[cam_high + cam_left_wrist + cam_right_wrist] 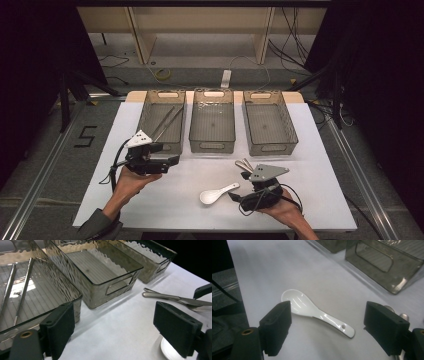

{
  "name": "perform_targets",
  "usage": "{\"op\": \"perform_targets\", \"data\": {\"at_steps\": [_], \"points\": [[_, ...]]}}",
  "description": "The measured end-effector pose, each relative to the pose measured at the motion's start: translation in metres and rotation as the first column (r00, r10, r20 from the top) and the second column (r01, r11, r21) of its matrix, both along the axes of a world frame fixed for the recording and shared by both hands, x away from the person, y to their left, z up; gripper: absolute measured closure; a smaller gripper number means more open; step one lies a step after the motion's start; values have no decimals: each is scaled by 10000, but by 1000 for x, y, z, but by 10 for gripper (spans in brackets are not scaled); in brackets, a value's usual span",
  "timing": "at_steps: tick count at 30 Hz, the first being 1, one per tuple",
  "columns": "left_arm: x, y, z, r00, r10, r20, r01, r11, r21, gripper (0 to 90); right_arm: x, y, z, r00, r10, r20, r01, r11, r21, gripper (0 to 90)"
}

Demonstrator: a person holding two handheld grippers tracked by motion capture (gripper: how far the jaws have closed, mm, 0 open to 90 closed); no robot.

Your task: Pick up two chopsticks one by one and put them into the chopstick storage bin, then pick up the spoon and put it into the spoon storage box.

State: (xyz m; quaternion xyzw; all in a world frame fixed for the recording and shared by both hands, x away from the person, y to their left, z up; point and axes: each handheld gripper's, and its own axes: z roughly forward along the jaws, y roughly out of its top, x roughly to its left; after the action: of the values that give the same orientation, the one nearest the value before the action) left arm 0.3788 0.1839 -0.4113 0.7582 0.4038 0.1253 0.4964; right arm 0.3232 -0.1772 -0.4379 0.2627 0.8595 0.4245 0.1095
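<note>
The right tool (327, 327), jaws spread, is lining up over the white spoon (317, 312), probably for sorting; the left tool (120, 332) is waiting, spread and empty.

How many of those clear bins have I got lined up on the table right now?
3, in a row along the far side of the table: the left bin holding metal tongs, the middle bin and the right bin, both looking empty. None seems hidden.

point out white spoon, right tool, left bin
white spoon (298, 302): right gripper view, on its bowl.
right tool (327, 327): right gripper view, midway between its fingertips.
left bin (162, 96): high view, on its far rim.
</note>
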Motion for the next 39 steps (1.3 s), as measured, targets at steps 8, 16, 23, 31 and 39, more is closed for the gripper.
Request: {"op": "perform_targets", "data": {"at_steps": [8,16,23,31,39], "points": [[-3,-1,-2,10000,11,38,-12,9996,284,168,9,10,-5,9988,386,-305,-403,9976,-563,232],[-5,2,-1,9996,205,183,-207,9998,82,166,18,19,-8,9958,787,-476,-829,9922,-933,232],[-7,0,-1,9996,146,252,-151,9997,177,166,27,23,-10,9929,1005,-638,-1077,9869,-1201,236],[-11,-1,0,9991,35,420,-43,9998,191,166,38,30,-13,9908,1186,-653,-1283,9765,-1734,247],[-11,-2,-1,9992,-33,396,24,9997,242,166,41,34,-18,9854,1523,-756,-1659,9591,-2294,280]]}}
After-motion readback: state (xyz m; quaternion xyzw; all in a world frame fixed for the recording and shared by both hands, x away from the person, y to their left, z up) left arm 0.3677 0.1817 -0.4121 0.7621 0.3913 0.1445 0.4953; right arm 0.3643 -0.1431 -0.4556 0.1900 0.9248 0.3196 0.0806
